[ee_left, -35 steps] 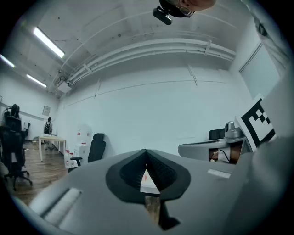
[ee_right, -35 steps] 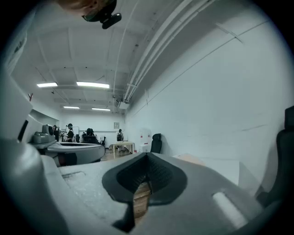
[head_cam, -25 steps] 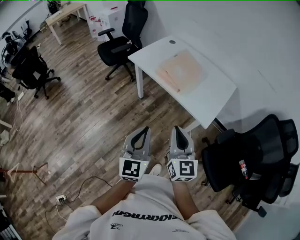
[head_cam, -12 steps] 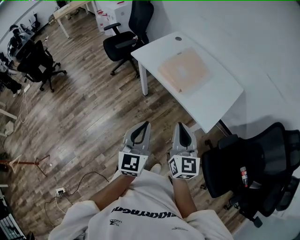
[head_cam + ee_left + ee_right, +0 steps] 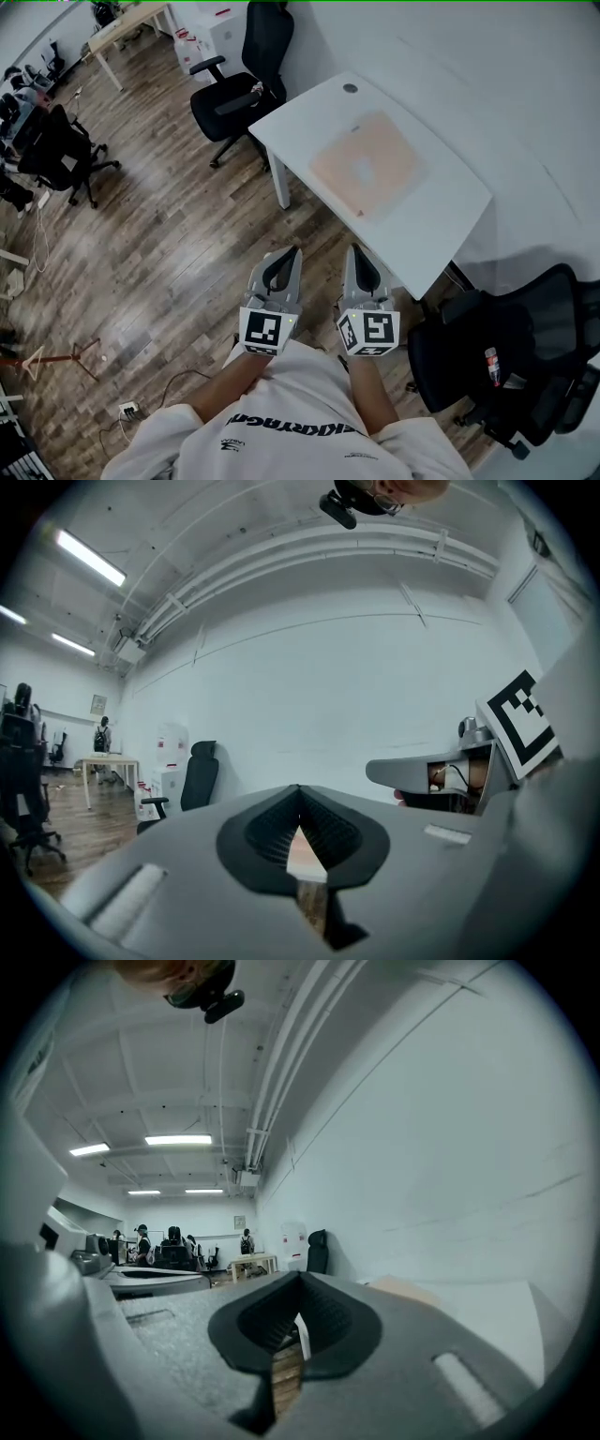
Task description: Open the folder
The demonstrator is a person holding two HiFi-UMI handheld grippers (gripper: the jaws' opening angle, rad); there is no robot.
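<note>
Evidently the left gripper [image 5: 293,252] and right gripper [image 5: 354,249] are both clenched on nothing and carried level, side by side, presumably because the tan folder [image 5: 367,169] lies closed on the white table [image 5: 439,246], well ahead of their tips and to the right. Its opening edge is too faint to pick out.

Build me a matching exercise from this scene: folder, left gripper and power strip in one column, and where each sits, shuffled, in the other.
Things:
1. folder
2. left gripper
3. power strip

Places:
A. on the wooden floor, bottom left of the head view
B. lying flat on the white table
C. jaws together, over the floor, short of the table

Pairs: 1-B, 2-C, 3-A
</note>
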